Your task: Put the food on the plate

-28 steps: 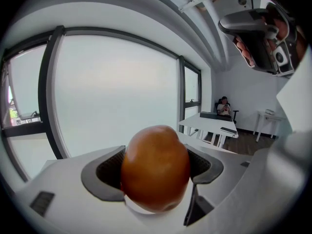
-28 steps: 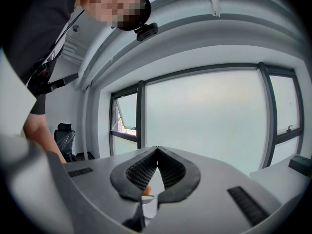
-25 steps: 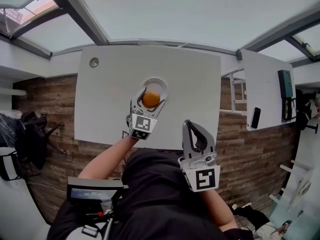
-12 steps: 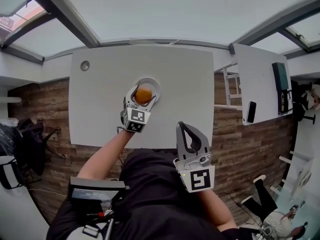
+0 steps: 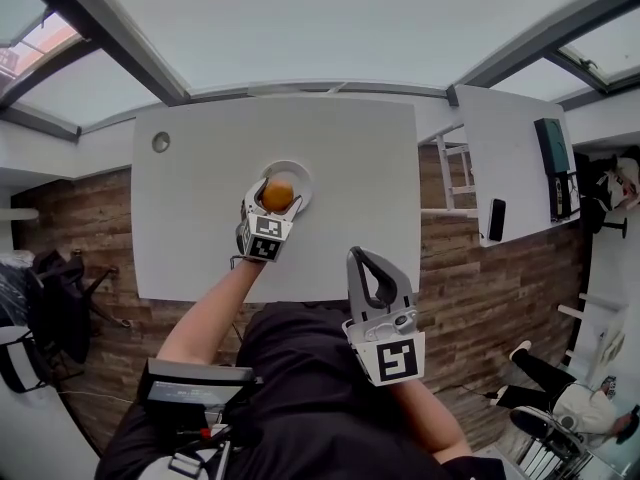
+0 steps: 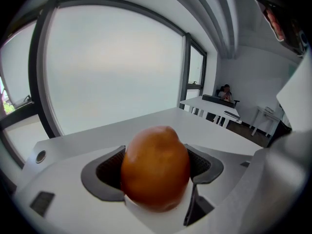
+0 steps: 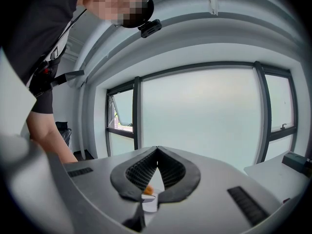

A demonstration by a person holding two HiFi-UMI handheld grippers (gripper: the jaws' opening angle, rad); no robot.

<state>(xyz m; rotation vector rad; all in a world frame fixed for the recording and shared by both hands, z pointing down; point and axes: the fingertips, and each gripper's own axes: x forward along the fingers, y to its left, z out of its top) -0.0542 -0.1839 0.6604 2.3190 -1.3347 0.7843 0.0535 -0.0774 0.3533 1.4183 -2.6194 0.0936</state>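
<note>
The left tongs (image 5: 274, 200) clamp the orange (image 5: 277, 193) right over the plate (image 5: 299, 174); only the release seems left. The right tongs (image 5: 368, 268), at the plate's 5 o'clock, are pinched together, empty.

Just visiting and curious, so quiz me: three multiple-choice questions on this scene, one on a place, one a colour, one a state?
1. The plate lies on: A the white table; B the floor; C a chair.
2. The food is: A green; B orange; C purple.
3. On the right gripper, the fingers are: A wide apart; B clamping the plate; C shut, empty.
Answers: 1 A, seen in the head view. 2 B, orange in the left gripper. 3 C, their tips meet on nothing.
</note>
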